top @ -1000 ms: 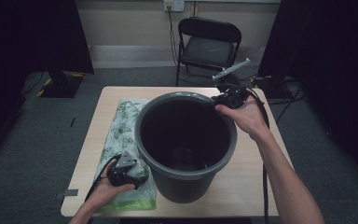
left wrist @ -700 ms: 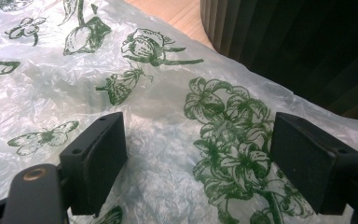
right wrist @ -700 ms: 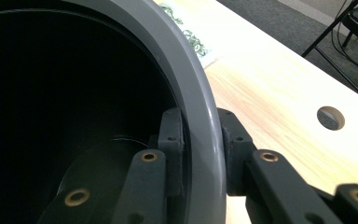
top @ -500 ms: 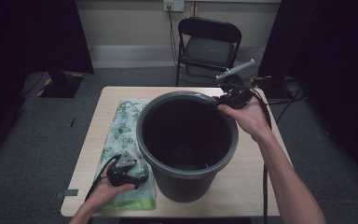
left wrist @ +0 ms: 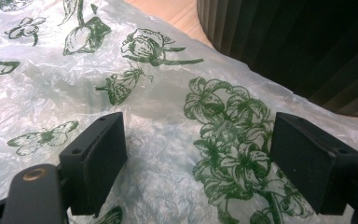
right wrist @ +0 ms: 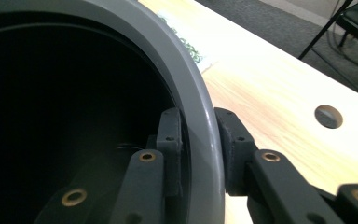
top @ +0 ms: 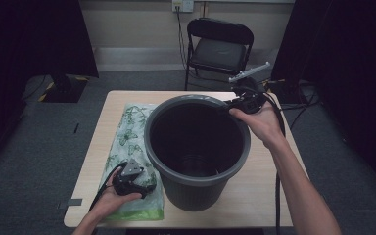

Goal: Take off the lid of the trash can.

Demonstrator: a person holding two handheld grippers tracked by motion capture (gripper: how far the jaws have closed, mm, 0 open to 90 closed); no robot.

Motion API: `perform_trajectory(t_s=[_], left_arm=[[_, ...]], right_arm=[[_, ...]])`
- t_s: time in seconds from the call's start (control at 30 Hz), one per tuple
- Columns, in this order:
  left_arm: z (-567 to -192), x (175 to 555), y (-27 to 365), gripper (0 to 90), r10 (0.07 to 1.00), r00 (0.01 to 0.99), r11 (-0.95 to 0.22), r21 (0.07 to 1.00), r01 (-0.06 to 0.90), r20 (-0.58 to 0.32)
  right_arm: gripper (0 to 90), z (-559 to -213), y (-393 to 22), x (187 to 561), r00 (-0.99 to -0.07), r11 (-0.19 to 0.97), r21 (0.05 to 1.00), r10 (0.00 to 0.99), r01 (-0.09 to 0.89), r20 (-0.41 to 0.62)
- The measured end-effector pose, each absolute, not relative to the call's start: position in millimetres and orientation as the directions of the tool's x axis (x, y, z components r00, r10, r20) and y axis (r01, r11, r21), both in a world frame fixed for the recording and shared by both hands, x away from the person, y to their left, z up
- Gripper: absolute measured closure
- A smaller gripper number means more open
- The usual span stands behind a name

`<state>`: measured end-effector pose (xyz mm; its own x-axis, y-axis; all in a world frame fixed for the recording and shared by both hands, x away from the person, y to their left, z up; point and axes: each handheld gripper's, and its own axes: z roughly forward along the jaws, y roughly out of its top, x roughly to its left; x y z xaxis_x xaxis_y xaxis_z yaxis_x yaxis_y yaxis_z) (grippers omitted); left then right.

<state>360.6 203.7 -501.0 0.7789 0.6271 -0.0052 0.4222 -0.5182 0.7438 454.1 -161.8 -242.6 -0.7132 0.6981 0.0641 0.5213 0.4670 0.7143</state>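
A big dark grey plastic bin [top: 162, 161] stands upright in the middle of the wooden table [top: 254, 196]. My right gripper [top: 232, 104] sits at its far right rim. In the right gripper view the gripper [right wrist: 198, 149] has one pad inside and one outside the bin rim [right wrist: 186, 79], shut on it. A flat clear plastic bag [top: 127, 137] printed with green flowers and butterflies lies left of the bin. My left gripper [top: 144, 176] rests low over its near end, beside the bin's wall. Its jaws [left wrist: 198, 158] stand wide open above the bag [left wrist: 158, 70], with nothing pinched.
A black folding chair [top: 220, 46] stands behind the table, and cables lie on the floor at the right. A round hole [right wrist: 328, 116] in the tabletop lies beyond the bin. Bare wood shows right of the bin.
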Motion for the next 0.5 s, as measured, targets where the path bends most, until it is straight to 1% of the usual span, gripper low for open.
perform_trajectory(t_s=[0.07,0.13,0.2,0.4,0.43,0.5], left_arm=[[-501.1,360.7,203.7,17.8,0.627,0.779,-0.518,0.744,0.422,-0.005],[-501.1,360.5,203.5,17.8,0.627,0.779,-0.52,0.743,0.421,-0.003],[-501.1,360.6,203.6,17.8,0.627,0.779,-0.519,0.743,0.422,-0.004],[-501.1,360.8,203.7,17.8,0.626,0.779,-0.516,0.745,0.422,-0.007],[-501.0,360.8,203.7,17.8,0.626,0.78,-0.518,0.744,0.421,-0.005],[-501.1,360.7,203.7,17.8,0.626,0.78,-0.518,0.744,0.421,-0.005]], right_arm=[[73.0,-242.5,-162.8,454.5,-0.716,0.463,0.718,0.695,0.519,0.069],[70.0,-242.6,-163.0,454.5,-0.717,0.471,0.717,0.694,0.514,0.058],[74.0,-241.0,-163.5,453.8,-0.719,0.469,0.72,0.693,0.512,0.06],[74.9,-238.5,-160.5,449.7,-0.709,0.482,0.729,0.705,0.486,0.007],[75.9,-236.9,-161.8,449.6,-0.705,0.472,0.737,0.709,0.485,0.01],[76.6,-229.4,-167.2,448.5,-0.709,0.429,0.763,0.703,0.483,0.053]])
